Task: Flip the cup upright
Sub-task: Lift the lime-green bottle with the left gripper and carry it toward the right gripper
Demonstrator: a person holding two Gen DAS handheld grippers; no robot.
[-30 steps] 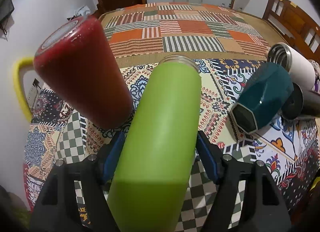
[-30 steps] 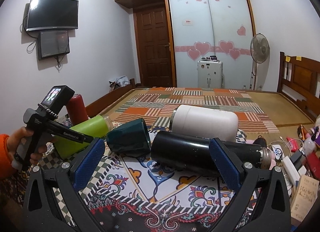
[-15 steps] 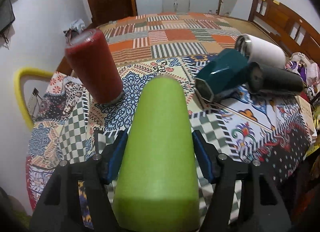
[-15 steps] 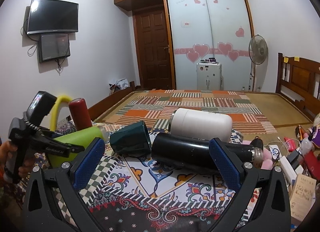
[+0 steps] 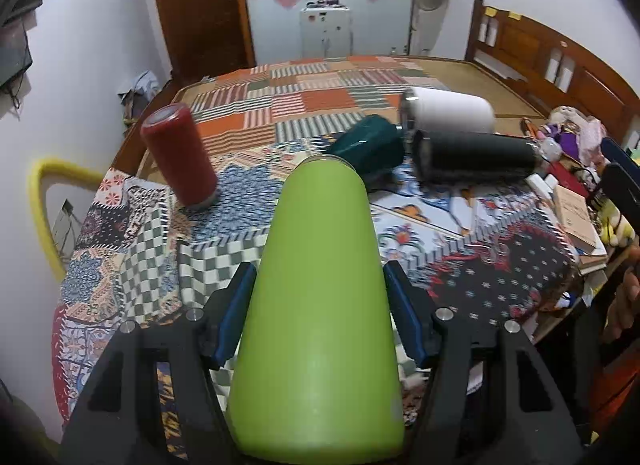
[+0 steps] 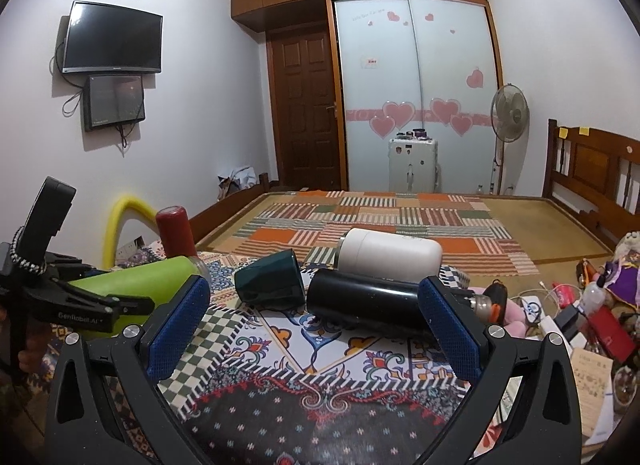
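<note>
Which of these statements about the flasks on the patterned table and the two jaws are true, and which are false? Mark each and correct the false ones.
1. The left gripper is shut on the green flask. True.
2. The right gripper holds the black flask. False: its jaws stand open and empty, with the black flask lying on the table beyond them.
3. The red flask stands on end on the tablecloth. True.
4. The white flask stands upright. False: it lies on its side behind the black flask.
5. The dark teal cup lies on its side. True.
</note>
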